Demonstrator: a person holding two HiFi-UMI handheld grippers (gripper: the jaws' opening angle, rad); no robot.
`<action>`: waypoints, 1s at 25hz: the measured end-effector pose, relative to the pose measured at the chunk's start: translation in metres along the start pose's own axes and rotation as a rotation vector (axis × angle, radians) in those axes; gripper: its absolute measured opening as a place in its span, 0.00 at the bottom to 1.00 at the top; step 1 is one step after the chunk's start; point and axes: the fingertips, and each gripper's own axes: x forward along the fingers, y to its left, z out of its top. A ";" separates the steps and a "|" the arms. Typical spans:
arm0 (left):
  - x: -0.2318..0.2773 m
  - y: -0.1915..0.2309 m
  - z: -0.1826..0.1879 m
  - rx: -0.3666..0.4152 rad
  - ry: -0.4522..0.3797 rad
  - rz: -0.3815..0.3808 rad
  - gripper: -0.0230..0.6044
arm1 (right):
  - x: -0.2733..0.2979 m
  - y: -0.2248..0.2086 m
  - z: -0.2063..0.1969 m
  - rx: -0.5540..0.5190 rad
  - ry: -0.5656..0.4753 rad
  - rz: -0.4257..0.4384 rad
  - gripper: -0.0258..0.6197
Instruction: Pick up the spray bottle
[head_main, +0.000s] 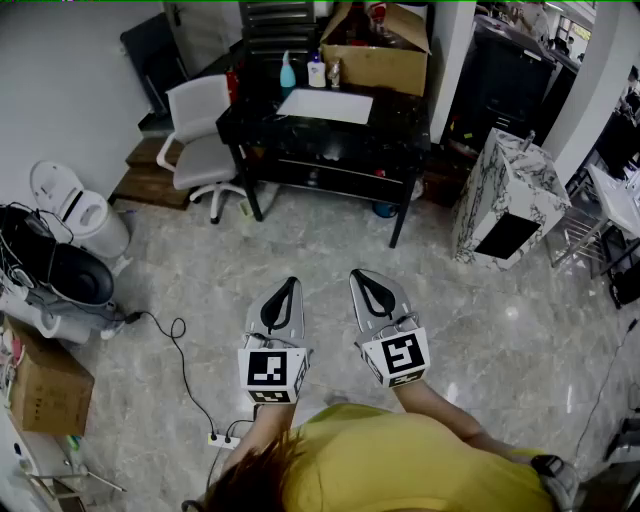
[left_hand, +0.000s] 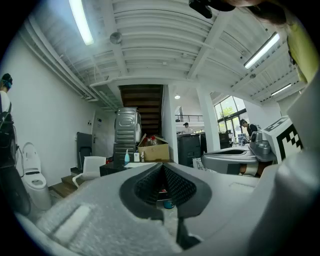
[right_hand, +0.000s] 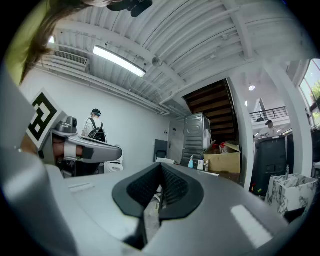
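The spray bottle (head_main: 288, 72) is a small teal bottle standing at the back left of a black table (head_main: 400, 130) across the room. It shows small and far in the left gripper view (left_hand: 127, 156) and in the right gripper view (right_hand: 191, 162). My left gripper (head_main: 288, 288) and right gripper (head_main: 366, 279) are held side by side over the floor, level, pointing toward that table and far short of it. Both are shut with nothing between the jaws, as the left gripper (left_hand: 163, 168) and the right gripper (right_hand: 161, 168) show in their own views.
A white bottle (head_main: 316, 70), a white sheet (head_main: 325, 105) and an open cardboard box (head_main: 375, 50) share the table. A white chair (head_main: 200, 140) stands at its left, a marble-patterned cabinet (head_main: 505, 200) at its right. A cable and power strip (head_main: 225, 438) lie on the floor near my feet.
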 end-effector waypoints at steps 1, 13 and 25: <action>0.003 -0.001 0.000 -0.002 -0.002 0.000 0.04 | 0.002 -0.002 -0.001 -0.011 0.001 0.007 0.04; 0.054 0.014 -0.020 -0.030 0.014 -0.012 0.04 | 0.041 -0.034 -0.024 0.023 -0.002 0.013 0.10; 0.180 0.097 -0.027 -0.031 0.020 -0.048 0.04 | 0.180 -0.092 -0.052 0.055 0.045 -0.015 0.22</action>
